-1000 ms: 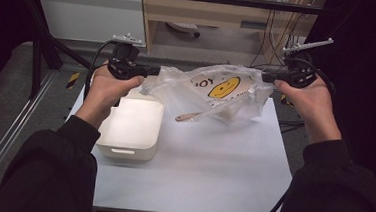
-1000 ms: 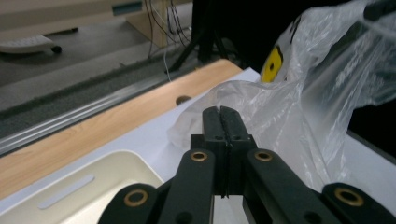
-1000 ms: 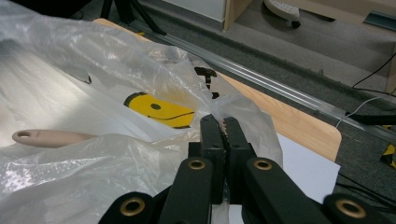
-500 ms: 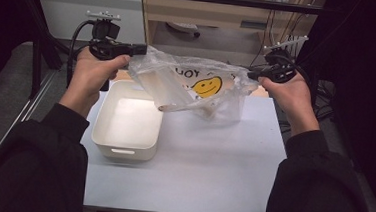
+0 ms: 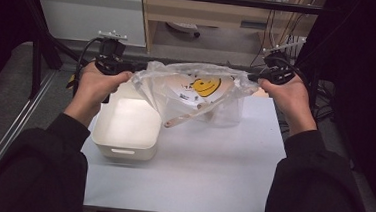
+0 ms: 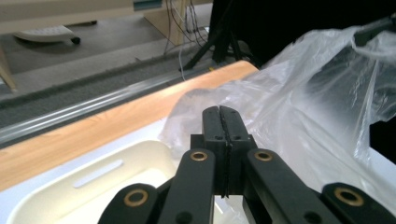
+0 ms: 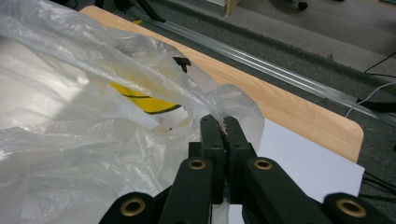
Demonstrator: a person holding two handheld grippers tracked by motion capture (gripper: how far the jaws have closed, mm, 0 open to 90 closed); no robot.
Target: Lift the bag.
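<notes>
A clear plastic bag (image 5: 192, 86) with a yellow smiley face print hangs stretched between my two grippers above the back of the white table (image 5: 196, 177). My left gripper (image 5: 134, 68) is shut on the bag's left edge, and its jaws (image 6: 219, 112) are pressed together with the bag film (image 6: 299, 107) just beyond them. At the bag's right edge, my right gripper (image 5: 250, 78) pinches the film between its jaws (image 7: 222, 122). A pale wooden utensil (image 5: 190, 117) lies tilted in the sagging bottom of the bag (image 7: 93, 121).
An empty white tub (image 5: 123, 149) stands on the table's left side, under my left hand; its rim (image 6: 93, 172) shows below the left jaws. A wooden strip (image 7: 289, 107) borders the table's far edge. Metal rails, cables and a cabinet lie beyond it.
The bag has come up off the table and now hangs taut between the grippers. The wooden utensil has slid down and tilts in the bag's bottom. Both grippers stay shut.
</notes>
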